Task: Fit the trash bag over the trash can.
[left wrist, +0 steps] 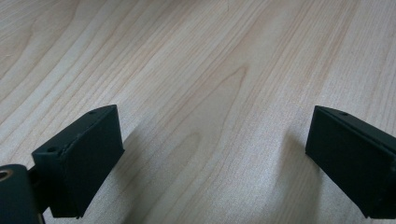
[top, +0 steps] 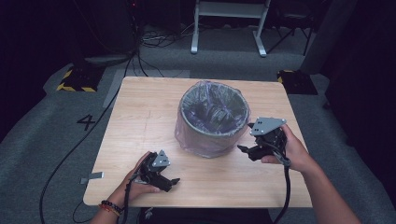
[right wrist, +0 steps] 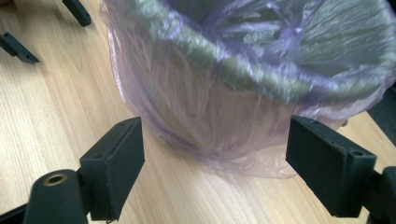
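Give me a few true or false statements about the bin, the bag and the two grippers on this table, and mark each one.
1. The bin stands upright on the wooden table. True.
2. The plastic bag lies flat on the table beside the bin. False: it lines the bin and hangs down over its rim and outer wall.
3. The right gripper has its jaws open and faces the bagged side of the bin. True.
4. The left gripper is shut on the bag. False: its jaws are wide apart over bare wood, holding nothing.
5. The left gripper sits on the far side of the bin. False: it is at the near edge, left of the bin.
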`<state>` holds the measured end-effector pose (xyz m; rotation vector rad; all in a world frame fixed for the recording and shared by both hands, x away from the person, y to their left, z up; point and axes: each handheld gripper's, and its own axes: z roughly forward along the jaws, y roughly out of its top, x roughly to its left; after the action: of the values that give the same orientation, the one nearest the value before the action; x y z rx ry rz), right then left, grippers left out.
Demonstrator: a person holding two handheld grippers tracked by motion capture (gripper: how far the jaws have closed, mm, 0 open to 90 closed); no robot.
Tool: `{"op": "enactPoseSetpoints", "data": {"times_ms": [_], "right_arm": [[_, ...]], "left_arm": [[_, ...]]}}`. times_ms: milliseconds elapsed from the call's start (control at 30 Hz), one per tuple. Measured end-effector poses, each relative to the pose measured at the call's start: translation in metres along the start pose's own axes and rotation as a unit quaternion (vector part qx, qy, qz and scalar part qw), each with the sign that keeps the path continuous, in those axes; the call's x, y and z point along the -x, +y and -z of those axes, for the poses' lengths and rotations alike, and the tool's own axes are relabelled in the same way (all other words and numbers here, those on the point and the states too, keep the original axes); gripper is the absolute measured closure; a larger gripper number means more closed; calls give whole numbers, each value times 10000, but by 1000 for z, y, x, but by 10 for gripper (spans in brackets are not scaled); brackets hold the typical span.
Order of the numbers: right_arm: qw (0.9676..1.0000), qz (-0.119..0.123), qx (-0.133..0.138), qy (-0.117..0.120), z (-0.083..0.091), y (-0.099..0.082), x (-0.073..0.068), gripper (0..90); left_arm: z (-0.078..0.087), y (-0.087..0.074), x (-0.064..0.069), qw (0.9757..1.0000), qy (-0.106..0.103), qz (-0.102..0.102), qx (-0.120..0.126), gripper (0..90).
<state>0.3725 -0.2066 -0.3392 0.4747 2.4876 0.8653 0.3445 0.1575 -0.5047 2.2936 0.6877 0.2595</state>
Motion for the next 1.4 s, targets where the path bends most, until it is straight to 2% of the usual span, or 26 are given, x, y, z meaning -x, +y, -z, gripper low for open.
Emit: {"op": "enactPoseSetpoints", "data": {"times_ms": [400,800,1400], "right_arm": [[9997,-175,-133,-54,-10,-20,4,199],[9986,-303,-358,-224,-23,-40,7,203],[9960,-557,-686,-126,-44,-71,5,202]], "left_arm": [[0,0,0,10000,1,1,1,37],[0,0,0,10000,-1,7,-4,37],[0,0,0,10000,-2,8,-5,37]]}}
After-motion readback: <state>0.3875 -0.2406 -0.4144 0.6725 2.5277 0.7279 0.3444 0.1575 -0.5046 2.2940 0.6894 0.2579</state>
